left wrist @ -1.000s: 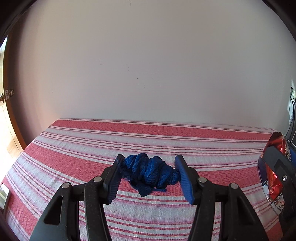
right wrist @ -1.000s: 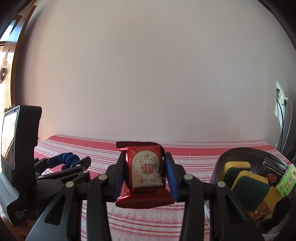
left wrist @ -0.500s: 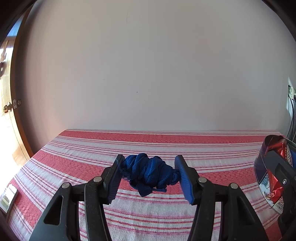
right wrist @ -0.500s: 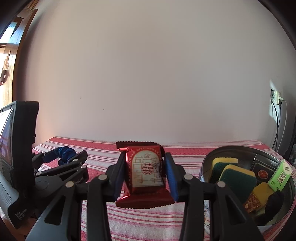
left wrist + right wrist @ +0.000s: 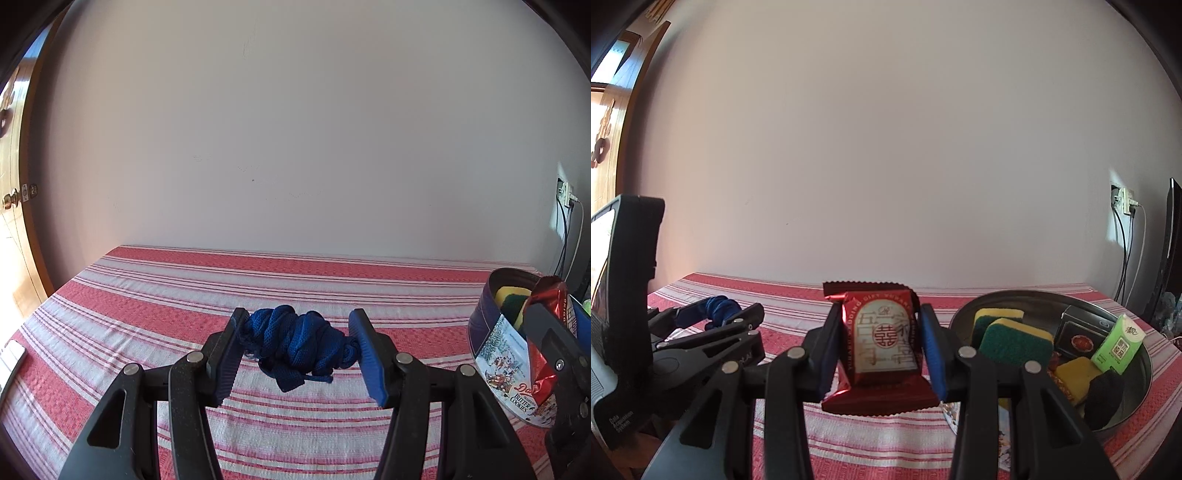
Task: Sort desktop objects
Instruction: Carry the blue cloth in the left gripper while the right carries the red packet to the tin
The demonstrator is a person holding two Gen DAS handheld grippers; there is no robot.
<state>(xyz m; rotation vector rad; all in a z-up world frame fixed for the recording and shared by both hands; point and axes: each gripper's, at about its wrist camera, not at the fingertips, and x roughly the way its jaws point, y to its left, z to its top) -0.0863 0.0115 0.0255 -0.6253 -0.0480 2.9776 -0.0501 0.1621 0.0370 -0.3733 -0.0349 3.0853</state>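
Each hand-held gripper [image 5: 298, 345] [image 5: 882, 341] has black plastic arms, silver pivot screws and blue finger pads [image 5: 364, 350].

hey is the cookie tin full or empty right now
Partly full. The lidless cookie tin holds sponges, a green carton and a dark box.

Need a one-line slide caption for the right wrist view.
Right gripper clamps a red snack packet above the striped tablecloth, beside a round tin holding sponges.
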